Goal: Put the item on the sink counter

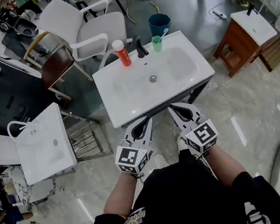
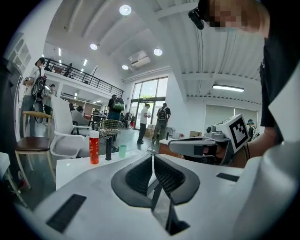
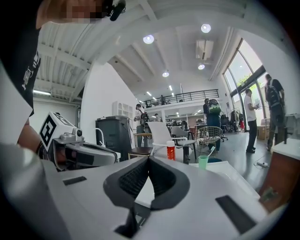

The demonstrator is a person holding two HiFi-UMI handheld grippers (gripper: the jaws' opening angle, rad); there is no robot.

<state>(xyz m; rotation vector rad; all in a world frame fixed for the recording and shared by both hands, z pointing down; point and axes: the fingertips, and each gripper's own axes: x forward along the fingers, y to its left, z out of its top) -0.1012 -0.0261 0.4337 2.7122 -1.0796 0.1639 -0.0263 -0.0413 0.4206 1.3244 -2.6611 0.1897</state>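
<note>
A white sink counter (image 1: 129, 102) stands in front of me. At its back edge are an orange-red bottle (image 1: 121, 53) with a white cap, a black faucet (image 1: 140, 48) and a green cup (image 1: 157, 43) holding a toothbrush. My left gripper (image 1: 145, 121) and right gripper (image 1: 173, 109) hover side by side at the counter's near edge, both shut with nothing between the pads. The left gripper view shows its closed jaws (image 2: 152, 158), the bottle (image 2: 94, 147) and the cup (image 2: 122, 150). The right gripper view shows its closed jaws (image 3: 148, 161), the bottle (image 3: 171, 150) and the cup (image 3: 202, 161).
A second white sink unit (image 1: 42, 143) stands to my left, with a metal rack (image 1: 85, 138) beside it. White chairs (image 1: 92, 31) and a teal bin (image 1: 159, 23) are behind the counter. A wooden vanity (image 1: 244, 35) is at the right. People stand in the background (image 2: 143, 123).
</note>
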